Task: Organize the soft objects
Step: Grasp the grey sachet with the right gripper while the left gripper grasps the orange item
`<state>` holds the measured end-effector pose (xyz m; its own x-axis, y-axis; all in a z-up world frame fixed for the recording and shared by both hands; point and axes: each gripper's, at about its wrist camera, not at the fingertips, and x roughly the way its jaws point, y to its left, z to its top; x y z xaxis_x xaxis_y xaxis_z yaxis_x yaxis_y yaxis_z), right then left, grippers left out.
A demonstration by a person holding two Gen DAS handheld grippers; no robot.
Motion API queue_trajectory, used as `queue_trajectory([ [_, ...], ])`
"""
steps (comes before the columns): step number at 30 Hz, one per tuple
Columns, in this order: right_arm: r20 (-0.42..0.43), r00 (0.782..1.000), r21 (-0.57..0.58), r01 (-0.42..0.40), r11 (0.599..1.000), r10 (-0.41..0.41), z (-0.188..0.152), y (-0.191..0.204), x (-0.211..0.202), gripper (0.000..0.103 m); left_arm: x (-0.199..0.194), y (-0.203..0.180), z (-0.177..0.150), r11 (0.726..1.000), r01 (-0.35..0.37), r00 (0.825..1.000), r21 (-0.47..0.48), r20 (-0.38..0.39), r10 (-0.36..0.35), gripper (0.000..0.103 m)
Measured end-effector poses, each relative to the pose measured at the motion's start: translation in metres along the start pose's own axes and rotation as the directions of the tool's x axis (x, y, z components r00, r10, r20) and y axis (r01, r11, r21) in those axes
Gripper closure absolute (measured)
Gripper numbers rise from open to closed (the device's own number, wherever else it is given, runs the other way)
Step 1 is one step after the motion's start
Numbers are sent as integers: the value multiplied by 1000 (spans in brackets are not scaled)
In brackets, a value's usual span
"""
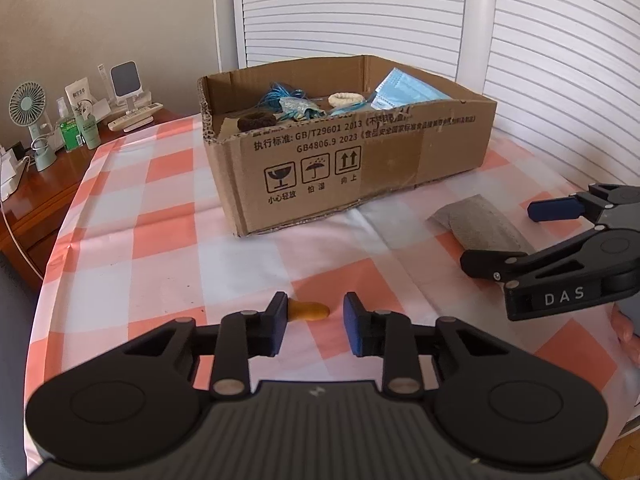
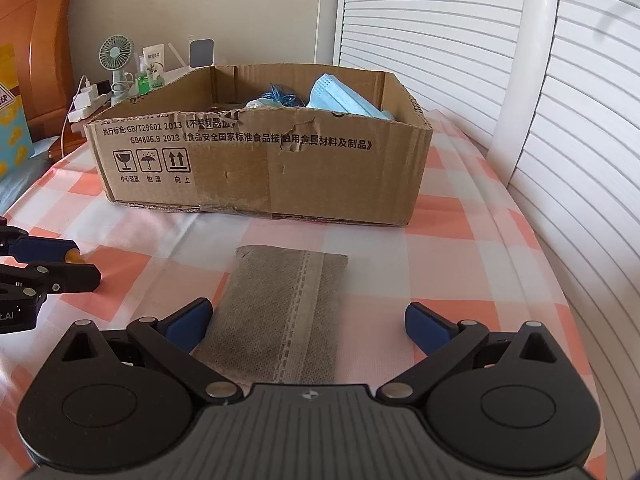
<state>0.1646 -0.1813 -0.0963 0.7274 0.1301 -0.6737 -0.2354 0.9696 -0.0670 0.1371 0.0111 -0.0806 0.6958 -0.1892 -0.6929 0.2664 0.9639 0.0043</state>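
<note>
wooden side table [image 1: 48,196] off the left edge of the checked tablecloth [image 1: 160,216]: small green fan [image 1: 28,108], green bottle [image 1: 70,130], tube [image 1: 78,92], remote [image 1: 130,122], white charger and cable [image 2: 82,104]. white slatted shutters [image 1: 352,8] behind, wooden headboard [image 2: 36,32] far left

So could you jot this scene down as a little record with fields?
surface: checked cloth
container: open cardboard box, holding blue masks, blue cord, hair ties
left tool: jaws partly closed around an orange item; right pad not touching
right tool: open, either side of a grey pouch
still outside box: orange item, grey pouch
</note>
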Motion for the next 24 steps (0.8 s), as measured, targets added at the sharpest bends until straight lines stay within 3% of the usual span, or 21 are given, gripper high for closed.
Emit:
queue_trajectory([
  [7,-10,1000,-5,-10,1000,10,2,3,0,1,0,-1,0,1000,2,1000,-6,1,-2,77],
  [13,-5,998,-28,-57,998,57,6,10,-2,21,0,0,0,1000,7,1000,-13,-1,-7,77],
  [18,-7,998,-36,-58,998,58,9,15,-5,45,0,1,0,1000,11,1000,-10,-2,-11,77],
  [24,-10,998,-38,-55,998,55,10,17,-9,60,0,3,2,1000,21,1000,-3,-13,-21,79],
])
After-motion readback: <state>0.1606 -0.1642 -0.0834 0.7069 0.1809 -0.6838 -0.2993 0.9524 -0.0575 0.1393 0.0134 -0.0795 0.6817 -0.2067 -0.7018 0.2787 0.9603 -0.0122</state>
